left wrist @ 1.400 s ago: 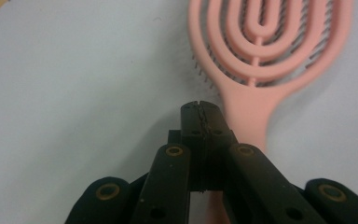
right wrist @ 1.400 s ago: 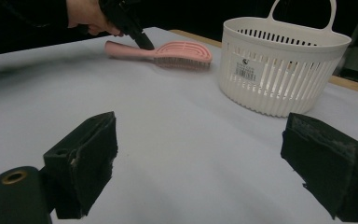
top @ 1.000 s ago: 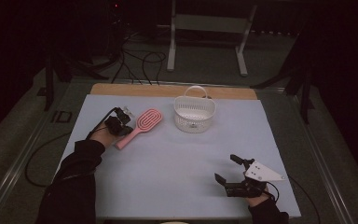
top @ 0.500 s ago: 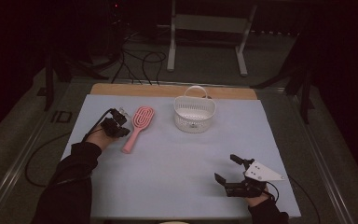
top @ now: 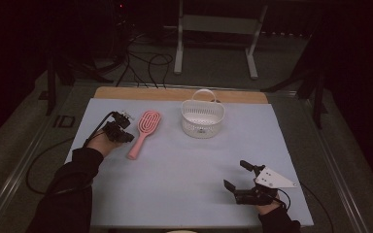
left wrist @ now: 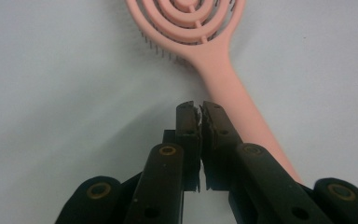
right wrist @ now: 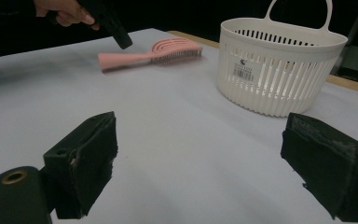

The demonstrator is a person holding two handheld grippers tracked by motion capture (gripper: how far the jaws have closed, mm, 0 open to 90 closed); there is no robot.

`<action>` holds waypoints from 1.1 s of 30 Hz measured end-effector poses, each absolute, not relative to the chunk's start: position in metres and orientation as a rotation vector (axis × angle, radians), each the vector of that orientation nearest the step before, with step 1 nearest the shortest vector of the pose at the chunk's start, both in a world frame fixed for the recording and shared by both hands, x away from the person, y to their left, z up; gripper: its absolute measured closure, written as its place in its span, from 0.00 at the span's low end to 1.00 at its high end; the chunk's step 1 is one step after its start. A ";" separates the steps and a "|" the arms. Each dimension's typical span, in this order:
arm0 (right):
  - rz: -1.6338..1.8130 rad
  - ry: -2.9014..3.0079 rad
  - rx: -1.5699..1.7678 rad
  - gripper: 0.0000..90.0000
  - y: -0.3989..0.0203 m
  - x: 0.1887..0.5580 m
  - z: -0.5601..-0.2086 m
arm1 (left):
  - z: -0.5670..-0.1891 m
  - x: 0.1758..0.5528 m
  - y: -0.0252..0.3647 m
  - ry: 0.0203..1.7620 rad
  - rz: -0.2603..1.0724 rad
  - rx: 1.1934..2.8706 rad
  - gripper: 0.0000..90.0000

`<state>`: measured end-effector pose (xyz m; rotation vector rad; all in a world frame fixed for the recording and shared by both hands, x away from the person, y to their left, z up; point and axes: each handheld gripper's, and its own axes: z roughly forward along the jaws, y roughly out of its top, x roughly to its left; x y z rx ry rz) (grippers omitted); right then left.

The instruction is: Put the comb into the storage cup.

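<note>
Nearest to me, my right gripper point(top: 237, 182) sits low over the pale blue table cover point(top: 184, 184), close to the near edge and toward the right side. Its fingers point(right wrist: 81, 161) are spread wide apart with nothing between them; in the right gripper view I see bare cover in the gap. The grey three-cornered plate on top of it points off to the right.

Further up and on the left side, my left gripper point(top: 125, 127) hovers just beside the handle of the pink hairbrush point(top: 144, 127). In the left gripper view the two black fingers point(left wrist: 188, 135) stand all but pressed together, a thin slit between the pads, and nothing is pinched there. They have just been easing apart by a hair, with no thing between them. The tips sit to the left of the brush handle, near it but not gripping it; whether they graze it I cannot tell.

The brush lies flat on the cover, bristles down, its round ringed head toward the far edge and its handle angled back toward me.

Beyond and to the right of the brush stands the white slatted basket point(top: 202, 119), upright, handle up, well apart from both grippers, near the wooden strip point(top: 126, 93) along the far edge.
</note>
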<state>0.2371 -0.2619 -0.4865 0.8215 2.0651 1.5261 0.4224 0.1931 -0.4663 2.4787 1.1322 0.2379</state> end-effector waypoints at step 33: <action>1.521 2.065 0.821 0.12 -0.262 0.237 -0.487 | -0.446 0.431 0.154 1.280 0.116 2.484 0.27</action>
